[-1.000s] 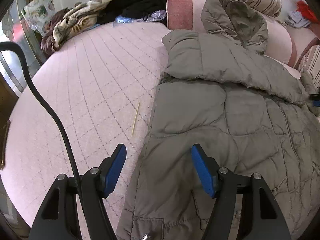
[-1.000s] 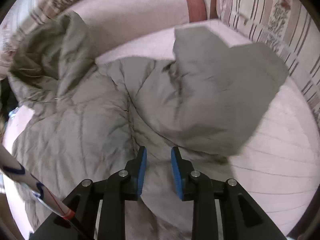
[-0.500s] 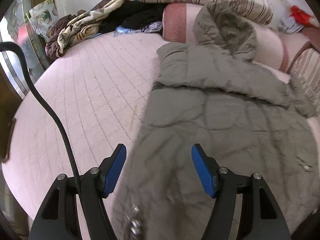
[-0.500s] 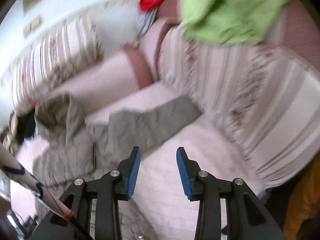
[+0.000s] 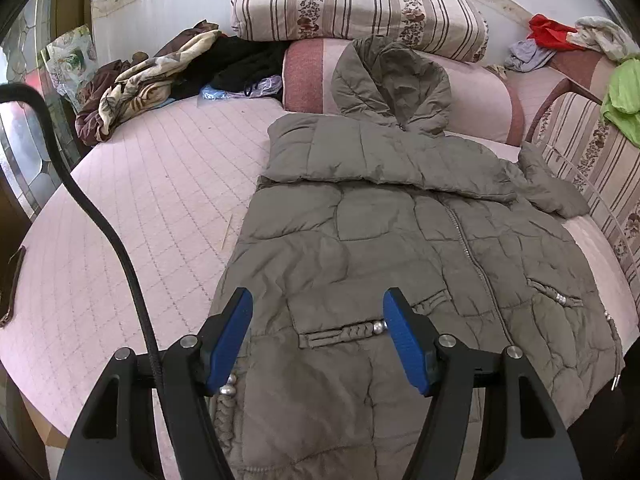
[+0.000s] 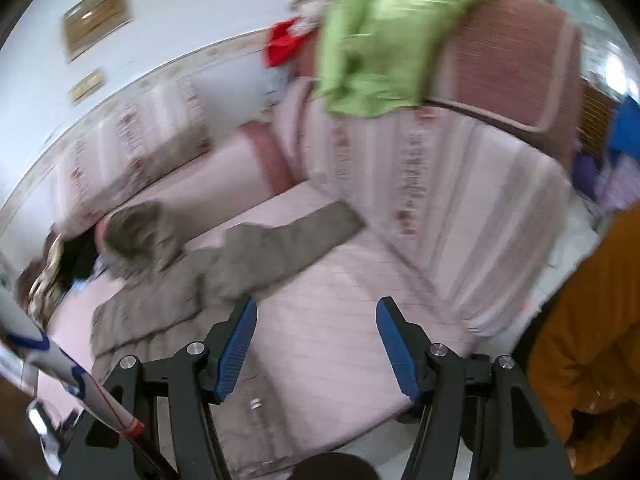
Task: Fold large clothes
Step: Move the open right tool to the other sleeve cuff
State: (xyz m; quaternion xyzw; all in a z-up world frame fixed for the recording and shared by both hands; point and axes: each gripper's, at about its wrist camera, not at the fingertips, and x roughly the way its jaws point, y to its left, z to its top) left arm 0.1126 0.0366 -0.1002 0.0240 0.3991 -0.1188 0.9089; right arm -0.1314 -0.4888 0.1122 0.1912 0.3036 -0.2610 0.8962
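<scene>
A grey-green hooded puffer jacket (image 5: 380, 248) lies front up on the pink quilted bed (image 5: 152, 208), hood against the pillows, its left sleeve folded across the chest. My left gripper (image 5: 318, 338) hovers open above the jacket's lower left pocket, nothing between its blue pads. In the blurred right wrist view the jacket (image 6: 192, 280) lies far left with its right sleeve (image 6: 296, 236) stretched out on the bed. My right gripper (image 6: 316, 348) is high over the bare bedcover, its jaws opening and empty.
Striped pillows (image 5: 356, 4) and a pink bolster (image 5: 308, 76) line the bed's head. A heap of clothes (image 5: 160, 76) sits back left. A striped padded side (image 6: 440, 200) with a green cloth (image 6: 384, 40) rises on the right. A thin stick (image 5: 227, 232) lies beside the jacket.
My right gripper let go, drew back and up from the jacket, and its jaws widened. My left gripper pulled back toward the hem, so more of the jacket shows.
</scene>
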